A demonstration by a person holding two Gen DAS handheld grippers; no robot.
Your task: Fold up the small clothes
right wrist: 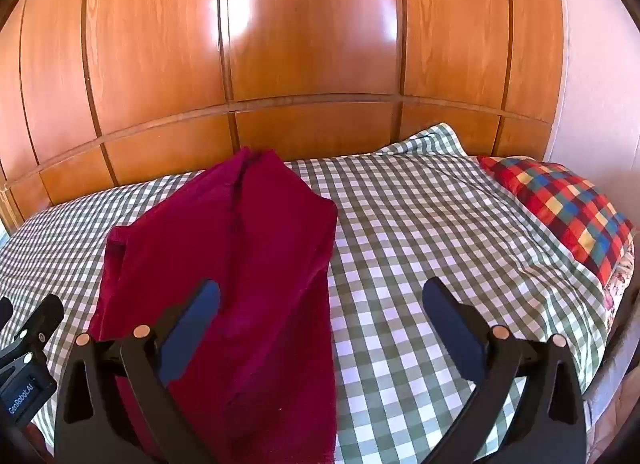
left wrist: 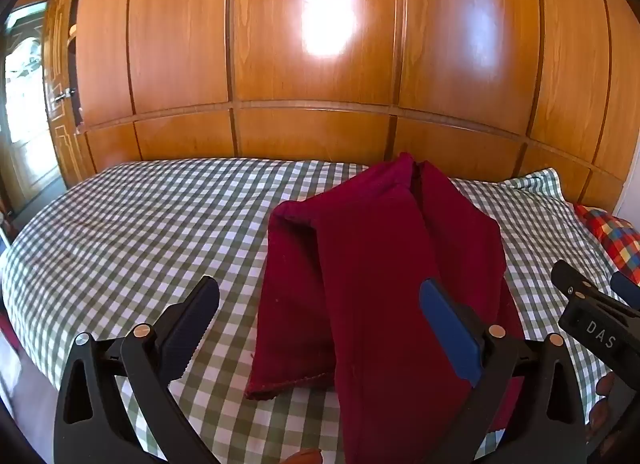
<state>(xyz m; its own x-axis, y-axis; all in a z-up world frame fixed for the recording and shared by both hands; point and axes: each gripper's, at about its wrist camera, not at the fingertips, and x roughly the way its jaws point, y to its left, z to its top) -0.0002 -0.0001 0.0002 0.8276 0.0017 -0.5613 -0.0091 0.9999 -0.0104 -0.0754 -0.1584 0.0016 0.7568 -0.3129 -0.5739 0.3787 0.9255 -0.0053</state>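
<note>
A dark red garment (left wrist: 376,276) lies folded lengthwise on the green checked bed sheet (left wrist: 140,223), with one layer lapped over the other. My left gripper (left wrist: 320,308) is open and empty above its near end, its right finger over the cloth. The garment also shows in the right wrist view (right wrist: 240,264), at the left. My right gripper (right wrist: 320,304) is open and empty, its left finger over the cloth's right part and its right finger over bare sheet. Each gripper's body shows at the edge of the other's view.
A wooden panelled wardrobe (left wrist: 312,63) runs along the bed's far side. A multicoloured checked pillow (right wrist: 568,203) lies at the bed's right end. A doorway (left wrist: 24,95) is at the far left. The sheet (right wrist: 440,244) stretches right of the garment.
</note>
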